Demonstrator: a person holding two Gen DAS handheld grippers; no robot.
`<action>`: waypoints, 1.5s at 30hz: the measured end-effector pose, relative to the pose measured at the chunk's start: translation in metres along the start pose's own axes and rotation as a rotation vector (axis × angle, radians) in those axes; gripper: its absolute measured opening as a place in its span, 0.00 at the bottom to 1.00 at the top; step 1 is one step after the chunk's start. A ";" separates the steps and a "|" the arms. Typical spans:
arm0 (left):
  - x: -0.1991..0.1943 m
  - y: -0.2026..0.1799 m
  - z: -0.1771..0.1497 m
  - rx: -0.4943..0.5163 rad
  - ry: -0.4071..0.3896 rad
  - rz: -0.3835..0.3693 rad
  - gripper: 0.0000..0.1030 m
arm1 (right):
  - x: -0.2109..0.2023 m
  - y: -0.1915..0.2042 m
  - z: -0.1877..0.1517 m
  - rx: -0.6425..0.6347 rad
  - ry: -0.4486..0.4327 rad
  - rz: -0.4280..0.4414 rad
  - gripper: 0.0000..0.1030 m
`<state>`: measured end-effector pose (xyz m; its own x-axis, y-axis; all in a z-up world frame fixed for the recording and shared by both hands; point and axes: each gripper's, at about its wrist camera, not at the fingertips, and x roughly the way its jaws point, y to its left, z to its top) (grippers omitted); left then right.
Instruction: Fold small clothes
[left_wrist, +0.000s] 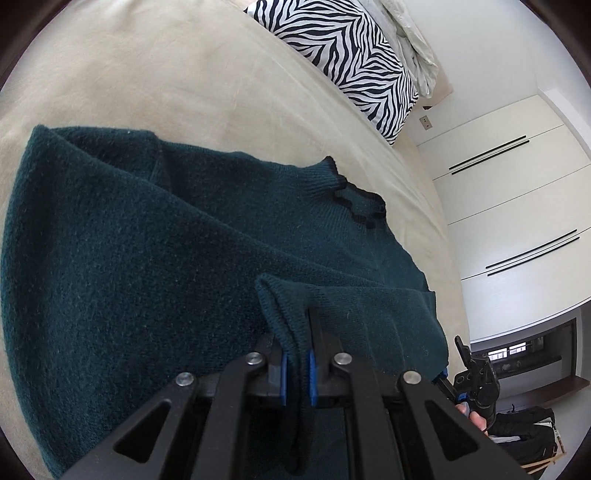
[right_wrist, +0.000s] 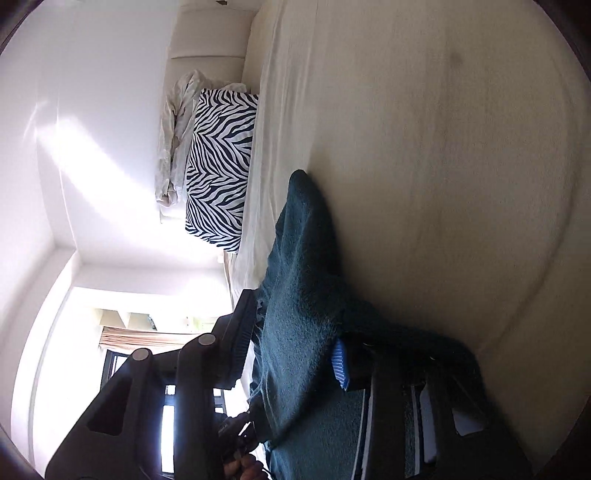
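A dark teal knit sweater (left_wrist: 155, 243) lies spread on a cream bed (left_wrist: 155, 74), its ribbed collar with black trim (left_wrist: 354, 195) toward the far right. My left gripper (left_wrist: 297, 373) is shut on a ribbed edge of the sweater, which stands up between the blue pads (left_wrist: 283, 376). In the right wrist view the same sweater (right_wrist: 303, 280) runs between the fingers of my right gripper (right_wrist: 291, 354); the jaws stand wide apart around the cloth, so the grip is unclear. The right gripper also shows at the left wrist view's lower right (left_wrist: 476, 380).
A zebra-print pillow (left_wrist: 354, 55) and a white crumpled duvet (left_wrist: 410, 40) lie at the head of the bed. White wardrobe doors (left_wrist: 517, 206) stand beyond the bed's right side. Dark clothes (left_wrist: 524, 424) lie on the floor near the wardrobe.
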<state>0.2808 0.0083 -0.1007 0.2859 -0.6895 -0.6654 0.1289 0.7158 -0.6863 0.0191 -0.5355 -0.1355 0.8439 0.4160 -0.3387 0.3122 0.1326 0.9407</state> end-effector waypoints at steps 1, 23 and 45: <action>0.000 0.000 0.000 0.004 0.000 -0.003 0.09 | -0.001 0.000 -0.001 -0.004 0.006 0.003 0.31; -0.035 -0.022 -0.010 0.093 -0.082 0.250 0.41 | -0.070 0.008 -0.014 -0.134 0.067 -0.209 0.36; 0.029 -0.068 -0.039 0.429 -0.115 0.278 0.67 | 0.005 0.038 0.038 -0.193 0.314 -0.185 0.41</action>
<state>0.2435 -0.0647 -0.0850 0.4638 -0.4679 -0.7523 0.4039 0.8675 -0.2905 0.0522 -0.5625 -0.1021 0.5973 0.6198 -0.5089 0.3334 0.3853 0.8605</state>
